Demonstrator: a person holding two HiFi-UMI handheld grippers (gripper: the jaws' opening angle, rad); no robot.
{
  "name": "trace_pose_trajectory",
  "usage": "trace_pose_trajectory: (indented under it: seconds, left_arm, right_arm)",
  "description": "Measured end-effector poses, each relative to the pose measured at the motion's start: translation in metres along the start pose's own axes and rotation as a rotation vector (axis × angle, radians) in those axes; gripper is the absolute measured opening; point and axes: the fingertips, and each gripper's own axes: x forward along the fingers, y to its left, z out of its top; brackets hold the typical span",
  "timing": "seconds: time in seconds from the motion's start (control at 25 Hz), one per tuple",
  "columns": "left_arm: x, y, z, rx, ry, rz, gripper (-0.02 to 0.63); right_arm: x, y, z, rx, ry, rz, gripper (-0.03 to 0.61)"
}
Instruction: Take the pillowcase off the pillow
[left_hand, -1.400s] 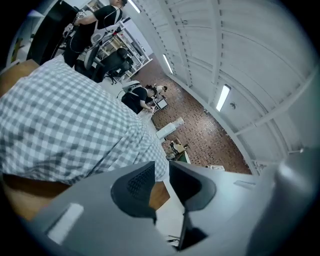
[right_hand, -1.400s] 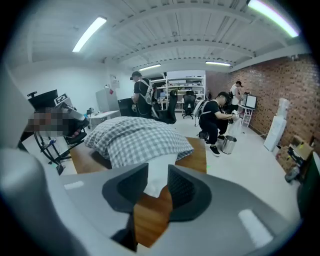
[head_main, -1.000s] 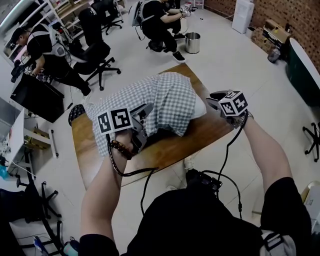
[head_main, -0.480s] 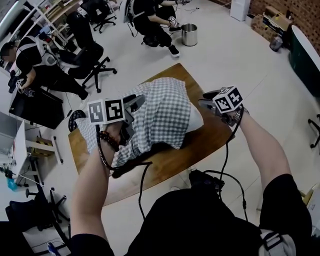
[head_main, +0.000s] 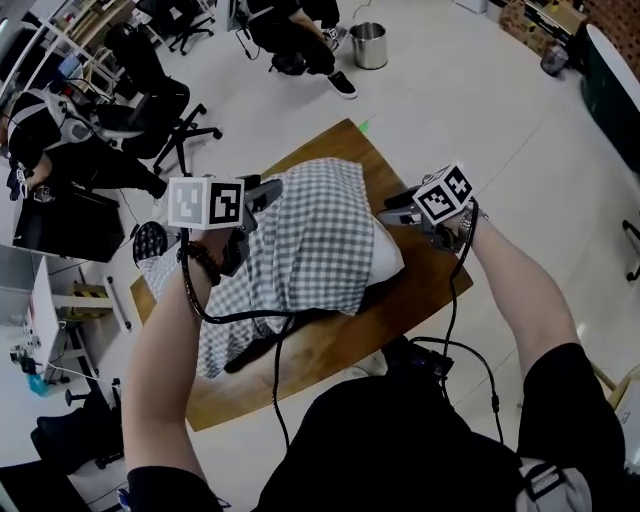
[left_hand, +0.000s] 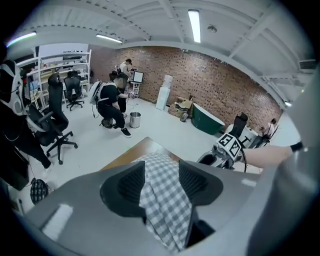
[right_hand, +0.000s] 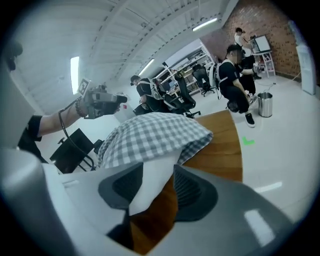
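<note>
On the bench (head_main: 420, 295) the pillow (head_main: 390, 262) lies crosswise, its bare white end toward the right gripper (head_main: 392, 213) and the checked pillowcase (head_main: 310, 240) trailing left past the left gripper (head_main: 262, 192). Both sets of fingers are opening, the right around the pillow's corner and the left around a fold of case, so neither is clenched. The case would have to slide leftward; the left gripper's cable (head_main: 240, 320) crosses its near edge, while chairs and people sit well apart.
</note>
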Motion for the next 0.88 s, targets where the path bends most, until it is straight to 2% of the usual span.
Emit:
trace_pose_trajectory:
  seconds: [0.16, 0.48, 0.72, 0.88]
  left_arm:
    - [0.028, 0.031, 0.024, 0.038, 0.082, 0.014, 0.223]
    - [0.066, 0.049, 0.023, 0.157, 0.244, 0.076, 0.238]
    - [0.100, 0.079, 0.002, 0.162, 0.370, 0.077, 0.241]
    - [0.120, 0.104, 0.014, 0.143, 0.472, 0.067, 0.239]
  right_arm:
    - [0.017, -0.015, 0.014, 0.053, 0.033, 0.088, 0.189]
    - [0.037, -0.027, -0.001, 0.149, 0.033, 0.267, 0.225]
    - [0.047, -0.039, 0.001, 0.184, 0.025, 0.352, 0.235]
    - [0.052, -0.054, 0.032, 0.216, 0.040, 0.385, 0.235]
